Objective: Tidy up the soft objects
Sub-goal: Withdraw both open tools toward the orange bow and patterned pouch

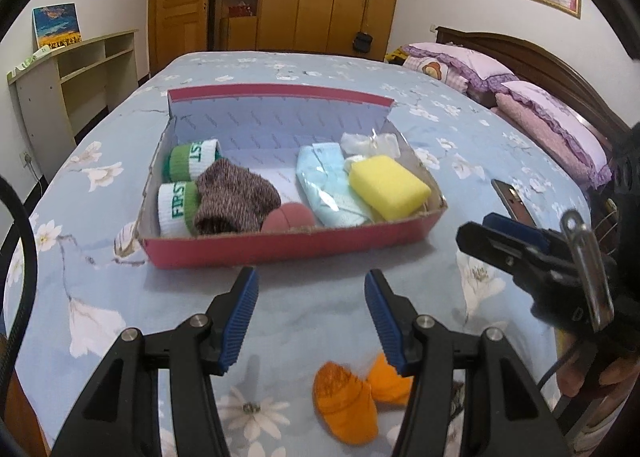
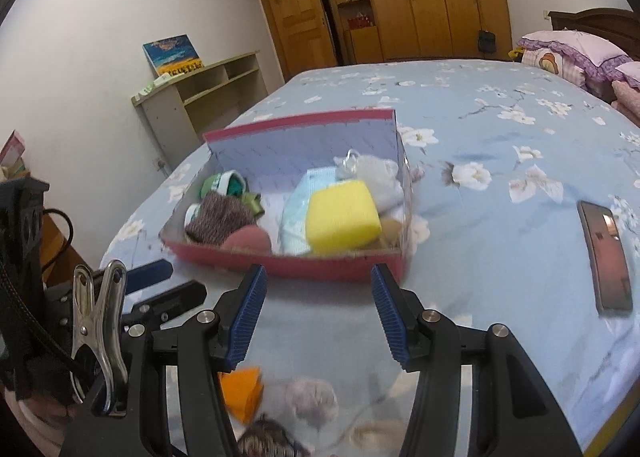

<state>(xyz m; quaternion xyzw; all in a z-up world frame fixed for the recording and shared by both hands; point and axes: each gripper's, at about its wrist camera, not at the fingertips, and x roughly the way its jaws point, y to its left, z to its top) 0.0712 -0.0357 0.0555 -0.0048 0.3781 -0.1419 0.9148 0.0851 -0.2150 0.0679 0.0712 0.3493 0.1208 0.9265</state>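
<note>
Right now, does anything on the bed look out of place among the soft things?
Yes. A phone lies flat on the bedsheet, to the right of the red box. It is hard, not soft. Orange socks also lie outside the box, on the sheet close to the cameras, while the other soft items sit inside.

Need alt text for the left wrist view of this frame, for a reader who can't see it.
The open, empty left gripper hovers over a floral blue bedspread, with orange socks lying below it. Ahead sits a red box holding rolled socks, a yellow sponge and other soft items; the right gripper enters from the right.
</note>
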